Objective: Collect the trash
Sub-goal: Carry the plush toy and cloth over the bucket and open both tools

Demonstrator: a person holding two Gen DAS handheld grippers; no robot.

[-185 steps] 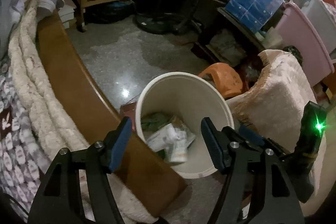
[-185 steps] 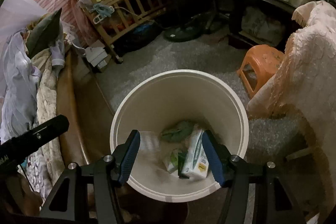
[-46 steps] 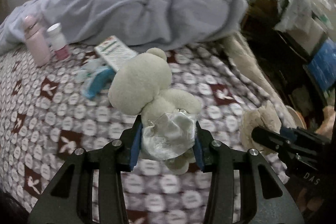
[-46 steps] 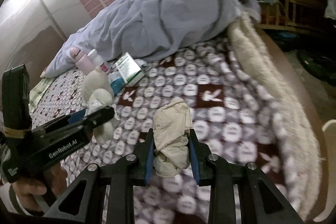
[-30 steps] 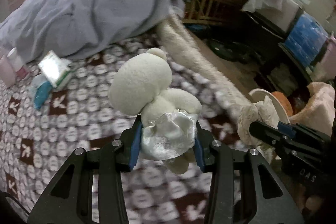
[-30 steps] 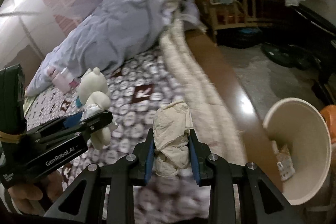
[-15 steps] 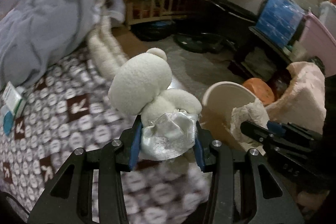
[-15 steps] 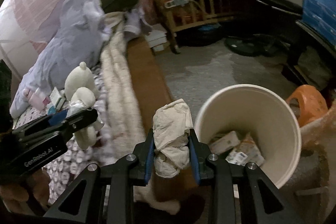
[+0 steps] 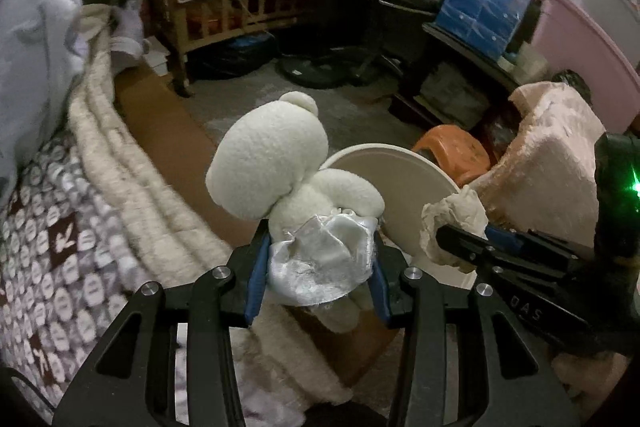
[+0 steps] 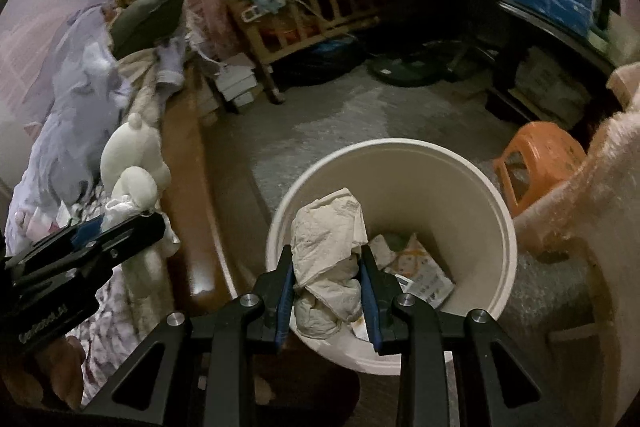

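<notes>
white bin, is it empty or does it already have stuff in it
Not empty. The right wrist view looks into the white bin, and printed paper packaging lies on its bottom, beyond the crumpled tissue gripped by the right gripper.

Right gripper [image 10: 325, 277] clamping crumpled tissue [image 10: 328, 255] above white bin [image 10: 486, 227]; orange stool [image 10: 540, 159] right of bin.

Both wrist cameras look down from the bed's edge, sharing the close white bin [image 10: 496, 211] and floor [image 9: 352, 115].
</notes>
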